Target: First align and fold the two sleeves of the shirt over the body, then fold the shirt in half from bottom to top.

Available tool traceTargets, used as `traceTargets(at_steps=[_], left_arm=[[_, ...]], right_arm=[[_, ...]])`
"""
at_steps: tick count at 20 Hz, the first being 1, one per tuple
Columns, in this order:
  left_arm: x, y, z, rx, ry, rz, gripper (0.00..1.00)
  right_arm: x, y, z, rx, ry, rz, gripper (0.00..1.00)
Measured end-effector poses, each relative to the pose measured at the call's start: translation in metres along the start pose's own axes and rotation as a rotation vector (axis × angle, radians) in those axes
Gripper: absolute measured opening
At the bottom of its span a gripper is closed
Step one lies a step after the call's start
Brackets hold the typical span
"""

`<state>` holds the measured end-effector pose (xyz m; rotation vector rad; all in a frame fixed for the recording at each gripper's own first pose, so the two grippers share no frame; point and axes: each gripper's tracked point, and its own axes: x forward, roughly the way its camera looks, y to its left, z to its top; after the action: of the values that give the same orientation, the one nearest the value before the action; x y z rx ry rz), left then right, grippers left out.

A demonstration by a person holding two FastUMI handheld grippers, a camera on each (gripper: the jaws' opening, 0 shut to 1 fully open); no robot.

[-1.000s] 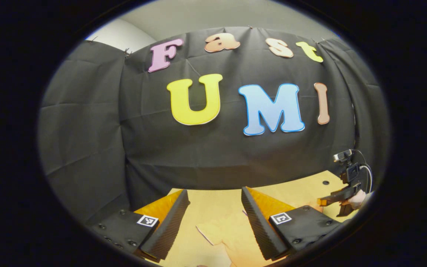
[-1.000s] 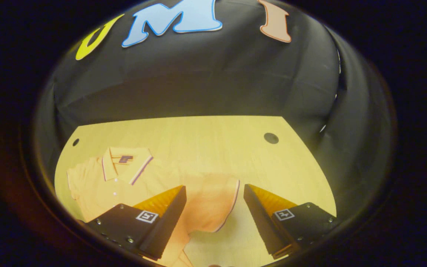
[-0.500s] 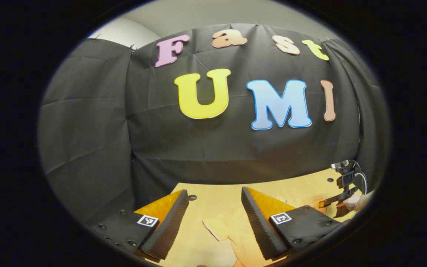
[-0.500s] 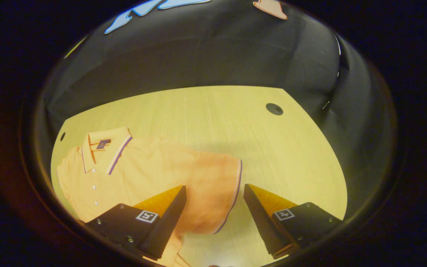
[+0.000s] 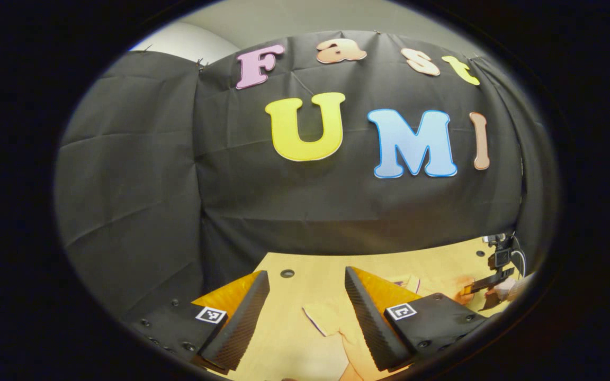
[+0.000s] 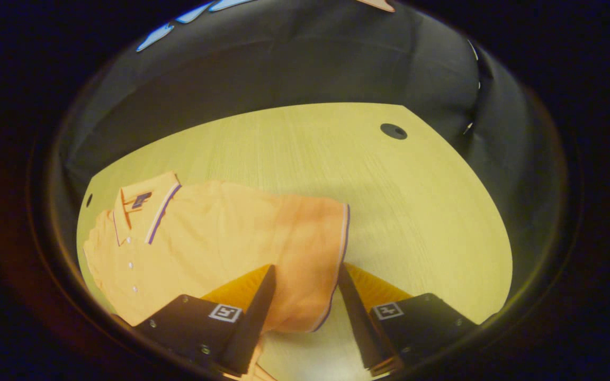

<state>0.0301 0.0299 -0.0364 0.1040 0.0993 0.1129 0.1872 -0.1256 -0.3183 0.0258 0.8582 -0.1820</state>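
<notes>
An orange polo shirt (image 6: 215, 243) lies flat on the wooden table (image 6: 337, 153), collar (image 6: 143, 206) to the left, buttons facing up. Its right sleeve (image 6: 310, 248), with a striped cuff, lies between the fingers of my right gripper (image 6: 306, 267). Those fingers stand partly narrowed on either side of the sleeve, with a gap still showing. In the left gripper view my left gripper (image 5: 305, 274) is open above the table. The other sleeve (image 5: 326, 320) lies below and between its fingers. Farther right, a hand (image 5: 509, 288) holds the right gripper (image 5: 482, 287).
Black cloth walls close off the table's far and side edges. A round cable hole (image 6: 393, 130) sits at the far right corner and another (image 5: 287, 273) near the left gripper. Bare wood stretches right of the shirt.
My right gripper came down and forward over the sleeve, and its fingers narrowed around it. The left gripper shifted slightly, and more of the table shows now.
</notes>
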Motion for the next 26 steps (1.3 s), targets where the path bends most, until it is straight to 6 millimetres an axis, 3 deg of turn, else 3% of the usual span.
traceTargets(at_steps=[1,2,3,4,8,10,14,17,21,26], left_arm=[[0.001,-0.002,-0.001,-0.003,0.002,-0.001,0.92],[0.002,-0.004,-0.002,-0.005,0.004,-0.003,0.92],[0.003,-0.005,-0.003,-0.007,0.005,-0.005,0.92],[0.0,-0.005,-0.003,-0.007,0.006,-0.009,0.94],[0.0,-0.009,-0.003,0.003,0.003,-0.017,0.96],[-0.003,-0.009,-0.005,0.006,0.005,-0.021,0.95],[-0.001,-0.007,-0.009,0.001,0.01,-0.02,0.96],[-0.002,-0.006,-0.01,-0.006,0.01,-0.017,0.94],[-0.004,0.003,-0.014,-0.009,0.014,-0.002,0.96],[-0.003,0.016,-0.022,-0.023,0.025,0.02,0.96]], right_arm=[[-0.002,0.003,0.0,0.003,0.005,0.01,0.63],[0.0,0.007,0.0,0.006,0.003,0.022,0.42],[-0.002,0.011,0.0,0.011,0.01,0.032,0.32],[0.0,0.011,0.001,0.004,-0.004,0.027,0.07],[-0.005,0.013,0.005,-0.04,-0.025,0.017,0.07],[-0.014,0.023,0.016,-0.039,-0.064,0.035,0.07],[-0.031,0.065,0.039,-0.091,-0.137,0.112,0.07],[-0.044,0.108,0.047,-0.142,-0.167,0.185,0.07],[-0.051,0.156,0.04,-0.201,-0.162,0.257,0.07],[-0.043,0.183,0.022,-0.237,-0.125,0.285,0.07]])
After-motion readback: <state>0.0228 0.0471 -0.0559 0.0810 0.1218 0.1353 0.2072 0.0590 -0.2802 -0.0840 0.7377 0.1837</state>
